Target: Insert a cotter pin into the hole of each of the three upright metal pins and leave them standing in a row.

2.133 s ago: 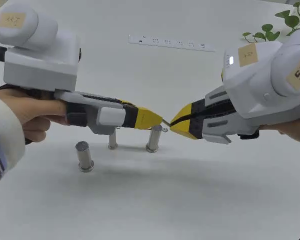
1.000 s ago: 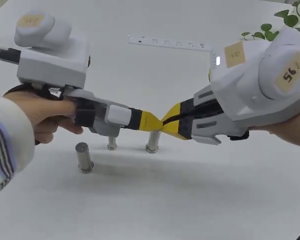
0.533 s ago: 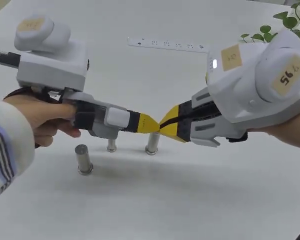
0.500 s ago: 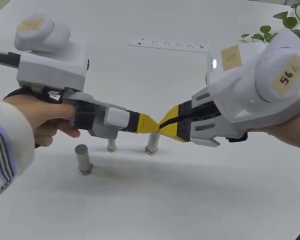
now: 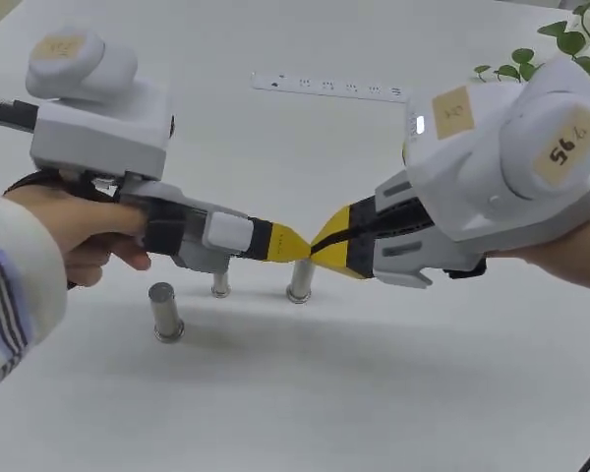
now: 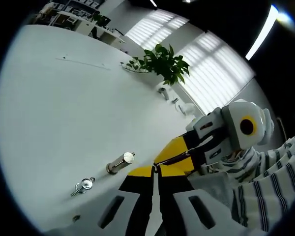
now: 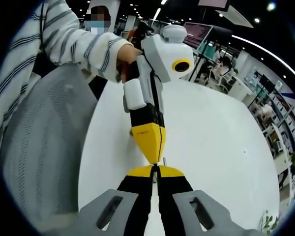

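Metal pins upright on the white counter, two claws meeting tip to tip above them.
All three stand apart in a loose row. Left claw and right claw are both clenched, tips touching over the rightmost pin; anything pinched between them is too small to tell.

Handwritten "95" on tan sticker atop right gripper; scrawl on second sticker beside it unreadable.
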